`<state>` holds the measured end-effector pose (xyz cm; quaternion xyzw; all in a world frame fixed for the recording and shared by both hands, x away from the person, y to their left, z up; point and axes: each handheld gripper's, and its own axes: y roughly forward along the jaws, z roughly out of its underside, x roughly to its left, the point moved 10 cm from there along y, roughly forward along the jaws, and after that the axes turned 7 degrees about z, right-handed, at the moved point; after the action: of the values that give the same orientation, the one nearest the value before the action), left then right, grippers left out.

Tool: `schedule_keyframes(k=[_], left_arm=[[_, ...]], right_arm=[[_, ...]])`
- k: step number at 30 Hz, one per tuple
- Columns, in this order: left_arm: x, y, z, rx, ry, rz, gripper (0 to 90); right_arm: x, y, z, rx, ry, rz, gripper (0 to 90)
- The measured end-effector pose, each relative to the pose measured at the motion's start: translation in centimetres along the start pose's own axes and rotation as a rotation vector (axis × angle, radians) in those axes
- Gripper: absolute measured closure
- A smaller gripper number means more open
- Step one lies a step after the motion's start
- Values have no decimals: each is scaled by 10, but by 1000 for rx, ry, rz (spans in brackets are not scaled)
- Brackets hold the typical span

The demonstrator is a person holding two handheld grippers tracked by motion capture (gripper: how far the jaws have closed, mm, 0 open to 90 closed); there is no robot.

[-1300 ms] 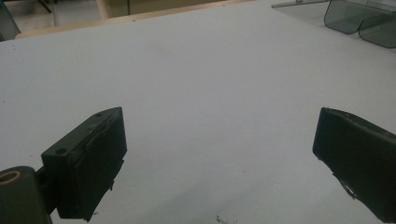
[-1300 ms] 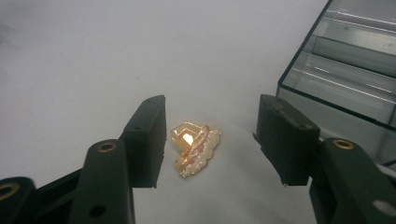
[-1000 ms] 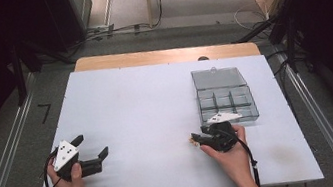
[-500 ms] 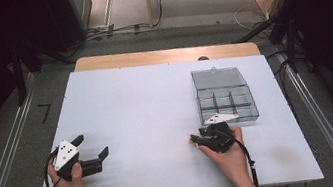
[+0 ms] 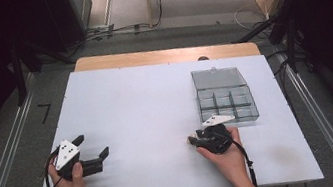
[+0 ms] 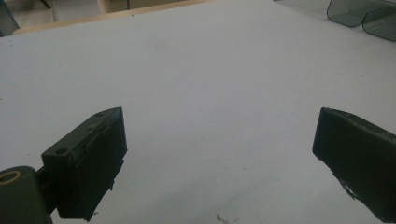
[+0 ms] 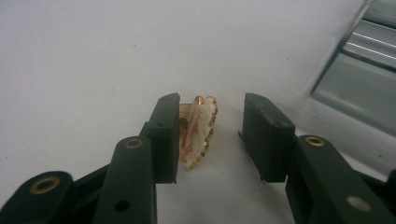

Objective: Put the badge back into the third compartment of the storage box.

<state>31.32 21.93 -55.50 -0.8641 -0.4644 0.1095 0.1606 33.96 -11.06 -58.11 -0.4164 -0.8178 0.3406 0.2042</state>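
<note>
White tabletop point(image 5: 157, 110), matte, carries the whole setup; places below are given relative to the clear grey plastic compartment box point(image 5: 223, 97) standing open on it, lid tilted back at the far side.

Right gripper point(image 5: 196, 139): just off the near edge of the compartment box, toward the box's near-left corner, held in the person's right hand point(image 5: 224, 152). In the right gripper view the right gripper point(image 7: 210, 135) has its jaws partly apart and they have just been closing. Between them lies a small translucent amber and white piece with a scalloped gold edge point(image 7: 200, 133), standing on edge on the tabletop point(image 7: 93, 56). Its flat back lies against the inner face of the jaw on the left of that view; a clear gap separates it from the other jaw. Not clamped from both sides at this moment. A corner of the compartment box point(image 7: 359, 70) appears at the upper right of that view, close by.

The scalloped piece therefore sits on the table just short of the near edge of the box, outside every compartment. In the high view it is too small to make out beyond a faint light speck at the jaw tips.

Left gripper point(image 5: 93, 145): well apart from the compartment box, far to its left and nearer the person, held in the left hand point(image 5: 69, 182), its grey three-cornered plate uppermost. In the left gripper view the left gripper point(image 6: 219, 140) has its jaws spread wide, nothing between them but bare tabletop point(image 6: 210, 70). Compartment box point(image 6: 359, 14) edge shows far off at the top right of that view.
</note>
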Motion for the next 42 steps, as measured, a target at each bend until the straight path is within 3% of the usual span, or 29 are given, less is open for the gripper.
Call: schedule_keyframes(k=[10,15,22,42], left_arm=[[0,0,0,2,0,0,34],[0,0,0,2,1,0,34],[-1,0,1,5,4,0,34],[-1,0,1,7,6,0,34]], right_arm=[[4,0,2,1,-53,13,682],[7,0,3,-1,-63,-35,786],[9,-1,4,-8,-53,-81,813],[7,-8,-3,-43,-66,-80,817]])
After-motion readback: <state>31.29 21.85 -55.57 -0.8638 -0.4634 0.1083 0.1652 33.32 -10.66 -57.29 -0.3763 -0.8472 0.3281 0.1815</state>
